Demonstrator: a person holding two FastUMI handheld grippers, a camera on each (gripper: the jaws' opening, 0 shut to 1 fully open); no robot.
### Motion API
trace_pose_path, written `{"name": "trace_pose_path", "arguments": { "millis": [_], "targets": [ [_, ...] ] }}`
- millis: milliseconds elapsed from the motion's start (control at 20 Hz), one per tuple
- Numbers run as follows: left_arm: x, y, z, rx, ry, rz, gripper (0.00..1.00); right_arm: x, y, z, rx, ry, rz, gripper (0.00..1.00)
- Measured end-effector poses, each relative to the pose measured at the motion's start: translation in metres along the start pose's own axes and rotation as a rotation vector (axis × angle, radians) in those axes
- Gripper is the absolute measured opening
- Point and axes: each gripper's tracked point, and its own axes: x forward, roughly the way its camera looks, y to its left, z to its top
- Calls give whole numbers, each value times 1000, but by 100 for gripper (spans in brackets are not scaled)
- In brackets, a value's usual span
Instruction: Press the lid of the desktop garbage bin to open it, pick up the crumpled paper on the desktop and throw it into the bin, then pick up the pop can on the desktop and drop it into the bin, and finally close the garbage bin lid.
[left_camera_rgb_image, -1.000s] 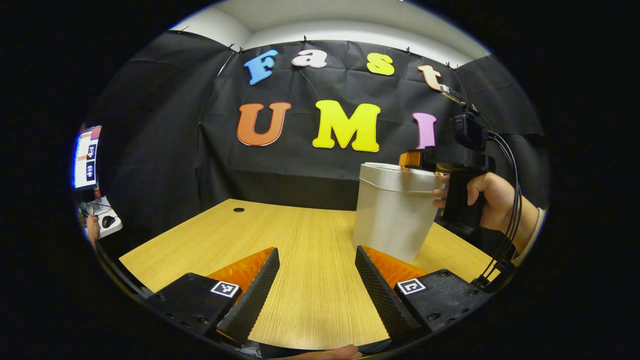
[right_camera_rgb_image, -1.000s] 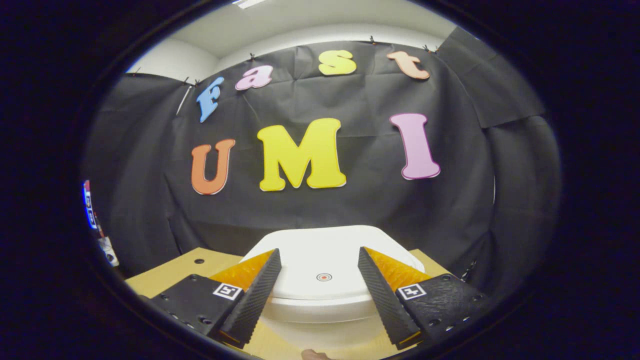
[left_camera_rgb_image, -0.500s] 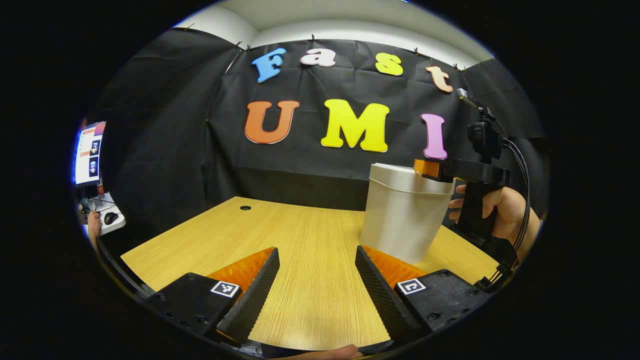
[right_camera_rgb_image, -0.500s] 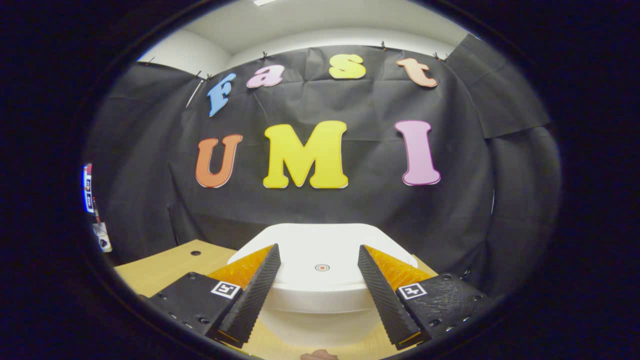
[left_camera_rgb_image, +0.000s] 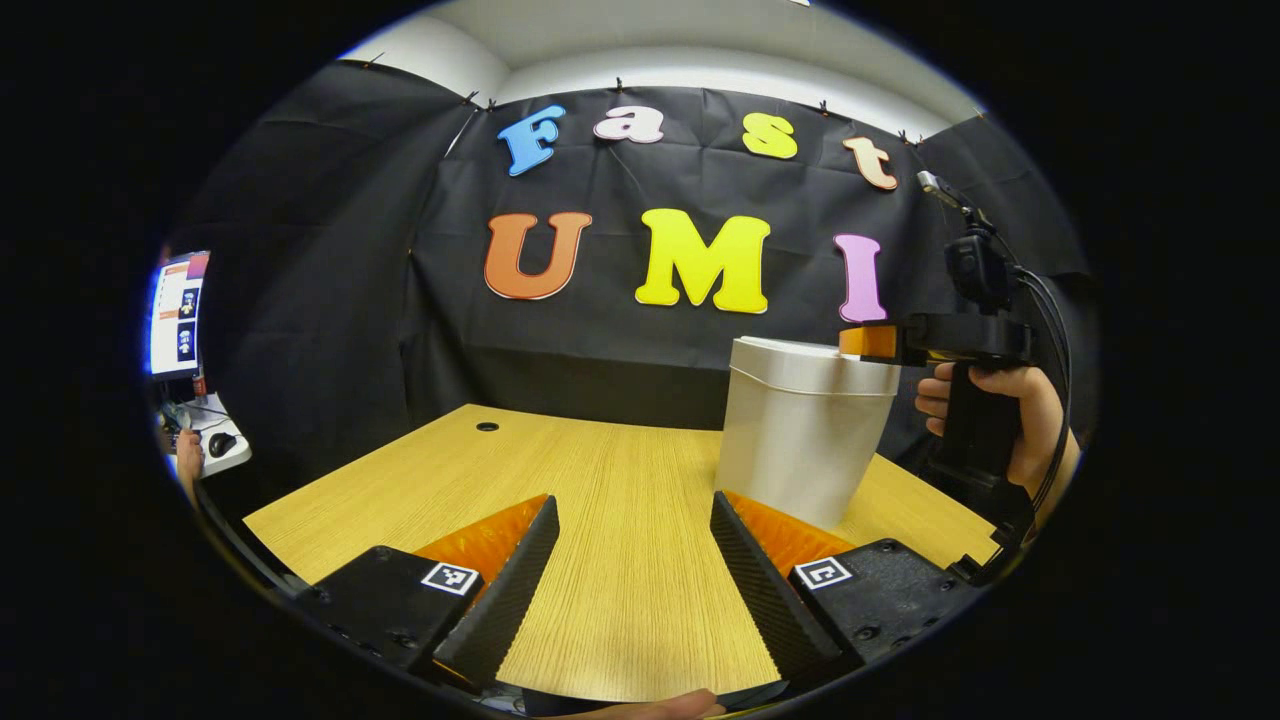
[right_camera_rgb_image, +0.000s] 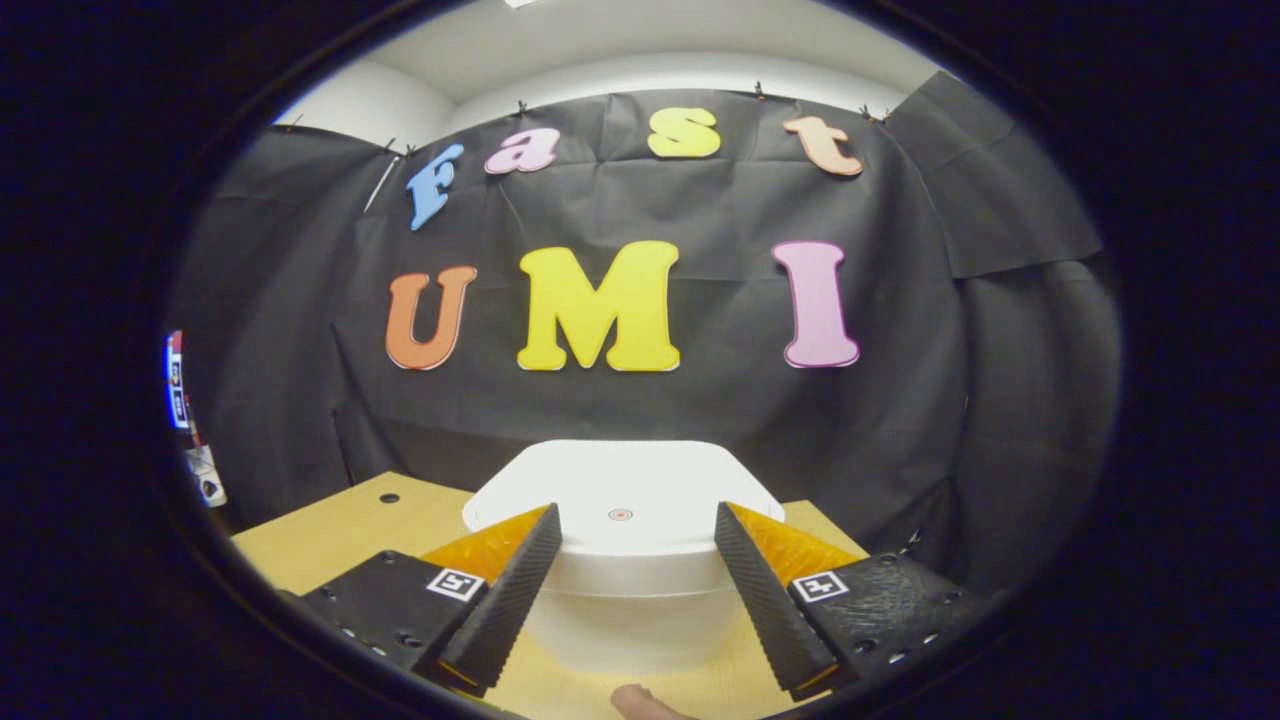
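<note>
Right gripper (right_camera_rgb_image: 630, 590) is open, nothing between the fingers, held level at about lid height just on the near side of the bin (right_camera_rgb_image: 625, 610). The lid (right_camera_rgb_image: 620, 500) is shut and lies flat, straight ahead of the fingertips, with a small red dot (right_camera_rgb_image: 620, 515) near its middle. In the left gripper view the same gripper (left_camera_rgb_image: 868, 342) pokes in over the lid's right edge, with a hand (left_camera_rgb_image: 1000, 420) on its grip; whether it touches the lid cannot be told.

Left gripper (left_camera_rgb_image: 635, 570) is also open and empty, low over the bench (left_camera_rgb_image: 600, 480). The bin (left_camera_rgb_image: 805, 440) stands ahead and to its right, upright, near the back right part of the bench.

No paper ball or can is in sight on the visible bench top, and the lid is down, so this looks like either the first press or the end of the closing step; the frames alone do not settle it. Key relation: the lid is directly in front of and slightly under the right gripper, which is much nearer than the left. Any press should come straight down onto the lid top around the dot. A sideways shove could slide or tip the light bin.
</note>
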Motion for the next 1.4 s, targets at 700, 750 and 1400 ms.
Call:
{"name": "trace_pose_path", "arguments": {
  "millis": [700, 750, 1400],
  "targets": [
    [-23, 3, 37, 75, -137, 92, 98, -166, -30, -42, -77, -117, -45, 98],
    [-27, 3, 41, 83, -150, 98, 98, -176, -36, -43, -73, -137, -60, 95],
    [-30, -46, 28, 147, -140, 57, 98, -213, -42, -60, -67, -127, 44, 95]
  ]
}}
